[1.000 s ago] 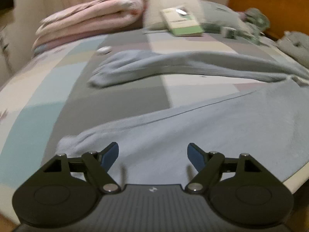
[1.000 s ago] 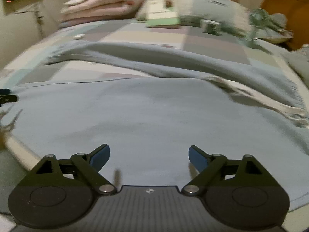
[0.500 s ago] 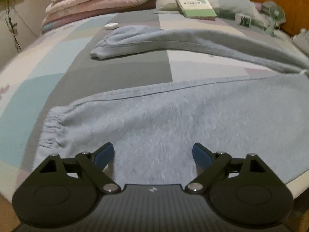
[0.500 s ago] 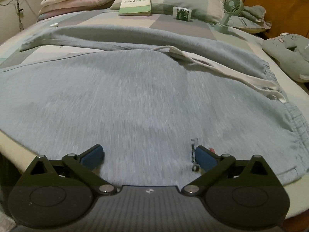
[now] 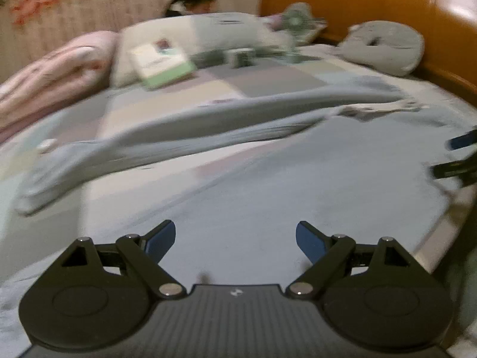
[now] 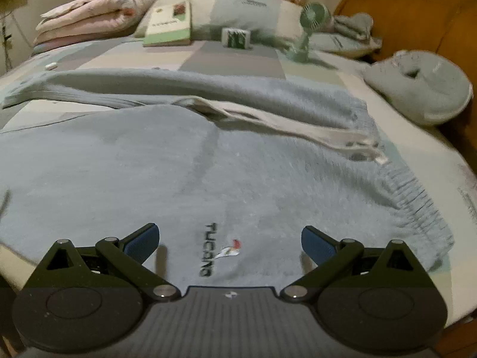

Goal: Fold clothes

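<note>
The pants are lying spread across the bed, pale blue and fleecy. One leg is stretching away toward the left on the far side, and the near leg is running along the bed edge. A white drawstring is trailing across the upper part toward the gathered waistband at the right. A dark "TUCANO" logo with a small coloured mark is showing on the near cloth.

Compared with half a second ago, the left wrist view is looking further right along the pants: the near cuff is no longer in view, and the headboard and a grey cushion are now showing, all blurred. The right wrist view is sitting closer to the waist end, with the logo now fully between the fingers where before only a small tag was showing. Both grippers are standing a little wider than a second ago.

The left gripper is hanging released over the near leg, its fingers spread and nothing pinched between them. Part of the right gripper is showing at the right edge of that view, over the same cloth. The right gripper is likewise released, its pads apart on either side of the logo, just above the fabric near the bed edge, gripping nothing.
</note>
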Motion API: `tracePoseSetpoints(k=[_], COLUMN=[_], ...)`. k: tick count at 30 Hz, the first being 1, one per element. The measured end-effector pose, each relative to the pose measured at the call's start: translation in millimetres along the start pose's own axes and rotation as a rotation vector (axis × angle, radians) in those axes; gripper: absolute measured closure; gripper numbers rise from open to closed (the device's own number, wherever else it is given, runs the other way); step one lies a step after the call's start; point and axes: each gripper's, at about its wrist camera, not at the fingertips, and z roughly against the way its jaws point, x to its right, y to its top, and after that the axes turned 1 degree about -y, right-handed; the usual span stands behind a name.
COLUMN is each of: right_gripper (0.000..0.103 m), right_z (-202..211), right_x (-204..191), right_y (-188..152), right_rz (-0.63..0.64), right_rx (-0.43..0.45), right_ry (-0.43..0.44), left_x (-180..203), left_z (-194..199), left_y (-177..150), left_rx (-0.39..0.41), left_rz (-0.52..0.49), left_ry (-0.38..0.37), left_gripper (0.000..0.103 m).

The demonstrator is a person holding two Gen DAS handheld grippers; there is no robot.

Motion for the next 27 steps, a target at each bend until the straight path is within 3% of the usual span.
tracePoseSetpoints(k=[2, 5, 9, 12, 18, 21, 25, 27], right_gripper=[0.0, 0.0, 0.0, 0.0, 0.0, 0.0, 0.0, 0.0], right_z=[-8.6, -3.4, 11.1, 15.6, 0.3, -18.6, -37.4, -36.1], right_x=[10.7, 26.3, 34.4, 38.2, 50.4, 57.2, 60.9, 58.1], right_y=[-2.9, -14.7, -27.8, -22.6, 18.0, 29.6, 19.4, 10.0], right_rz=[-0.036, -0.098, -0.091, -0.098, -0.114, -0.162, -0.215, -0.192], right_rx=[-0.04, -0.047, -0.036, -0.037, 0.025, -0.006, -0.082, -0.074], right_ry=[-0.003, 0.021, 0.031, 0.041, -0.014, -0.027, -0.039, -0.049], left_x=[15.7, 29.9, 21.1, 19.5, 36.9, 51.7, 64.0, 65.3], left_z=[-11.9, -22.8, -28.1, -25.3, -31.8, -37.4, -54.2, -65.4], left_y=[0.8, -5.0, -24.1, -20.7, 21.0, 37.0, 35.2, 27.0], left_rx=[-0.021, -0.074, -0.147, -0.177, -0.105, -0.071, -0.093, -0.141], left_rz=[-0.008, -0.026, 0.064, 0.048, -0.012, -0.039, -0.04, -0.017], left_ry=[-0.027, -0.009, -0.02, -0.015, -0.025, -0.055, -0.106, -0.136], left_gripper=[0.015, 0.015, 0.013, 0.012, 0.013, 0.012, 0.012, 0.012])
